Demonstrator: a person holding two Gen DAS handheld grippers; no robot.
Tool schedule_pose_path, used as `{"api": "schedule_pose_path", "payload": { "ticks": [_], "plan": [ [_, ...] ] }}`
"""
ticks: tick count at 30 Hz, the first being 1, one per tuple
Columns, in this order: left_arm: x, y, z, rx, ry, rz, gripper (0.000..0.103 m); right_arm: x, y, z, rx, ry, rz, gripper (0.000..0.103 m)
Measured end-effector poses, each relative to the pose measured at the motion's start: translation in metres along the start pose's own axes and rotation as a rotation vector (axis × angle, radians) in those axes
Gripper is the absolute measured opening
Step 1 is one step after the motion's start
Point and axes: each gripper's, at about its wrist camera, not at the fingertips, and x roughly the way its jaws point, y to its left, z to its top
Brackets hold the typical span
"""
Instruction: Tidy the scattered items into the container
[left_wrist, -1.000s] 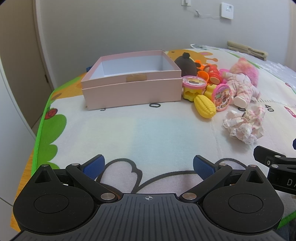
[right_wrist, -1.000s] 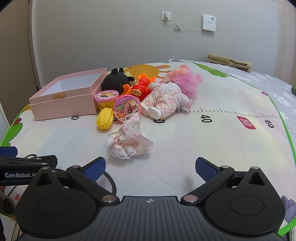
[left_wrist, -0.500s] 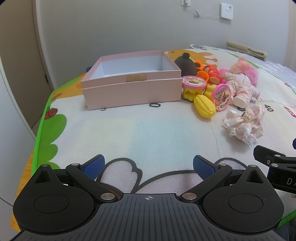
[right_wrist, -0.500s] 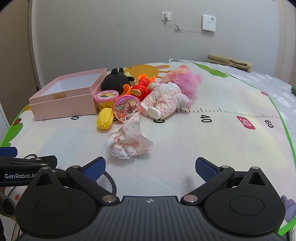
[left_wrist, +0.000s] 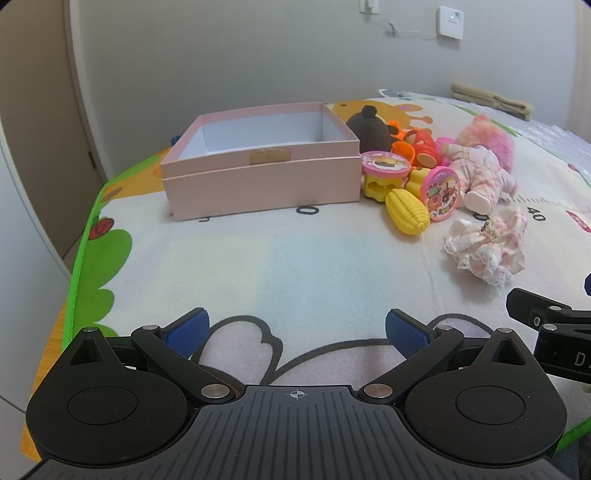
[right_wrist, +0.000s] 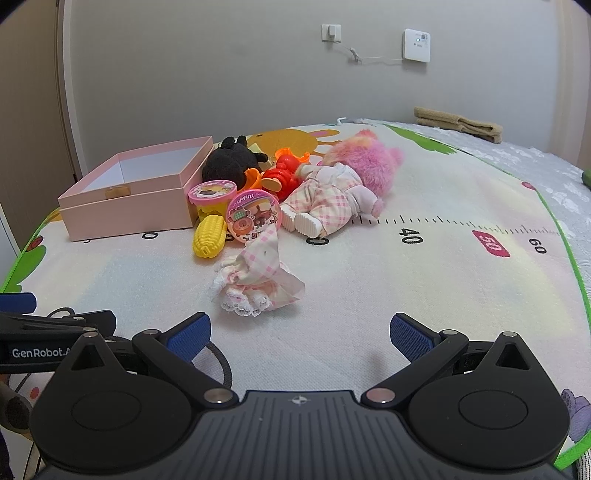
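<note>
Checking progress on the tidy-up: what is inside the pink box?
The pink box shows only bare white inner walls; no toy rises above its rim. Its floor is hidden behind the near wall in both views, so something flat could lie there unseen.

Folded towel (right_wrist: 459, 123), wall thermostat (right_wrist: 416, 45), socket (right_wrist: 331, 32)

Bare play mat (left_wrist: 295, 258) lies open before the pink box (left_wrist: 258, 184); its top is uncovered; toys (left_wrist: 424, 184) crowd its right side; a frilly cloth (right_wrist: 258, 284) lies nearer, apart.
</note>
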Motion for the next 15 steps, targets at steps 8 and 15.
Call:
{"api": "schedule_pose_path", "payload": {
  "ticks": [8,15],
  "plan": [
    [-0.002,-0.006,0.002,0.043,-0.045,-0.038,0.103,-0.005,-0.006,0.002,0.015,-0.001,0.022,0.103],
    [-0.001,-0.019,0.006,0.086,-0.046,-0.107,0.103,-0.010,-0.027,0.007,0.050,0.005,0.046,0.103]
  ]
}}
